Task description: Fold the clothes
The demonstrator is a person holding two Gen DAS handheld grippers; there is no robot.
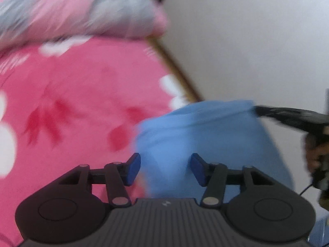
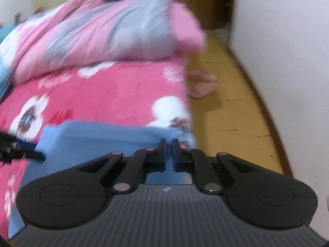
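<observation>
Pink bedspread (image 2: 115, 94) underlies the blue garment (image 1: 205, 135); right gripper (image 2: 169, 152) pinches its edge, left gripper (image 1: 165, 168) gapes empty, so cloth may sag.

A bed (image 2: 123, 94) in pink floral cover carries your laundry.
On it you see a light blue garment (image 2: 98, 142) near the edge and a bunched pink-and-grey quilt (image 2: 107, 33) behind.

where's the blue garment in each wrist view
Left wrist: the blue garment fills the lower centre-right, beyond the open left gripper.
Right wrist: it lies lower left to centre, behind the right gripper.
Shared landmark: the pink floral bedsheet beneath it.
</observation>
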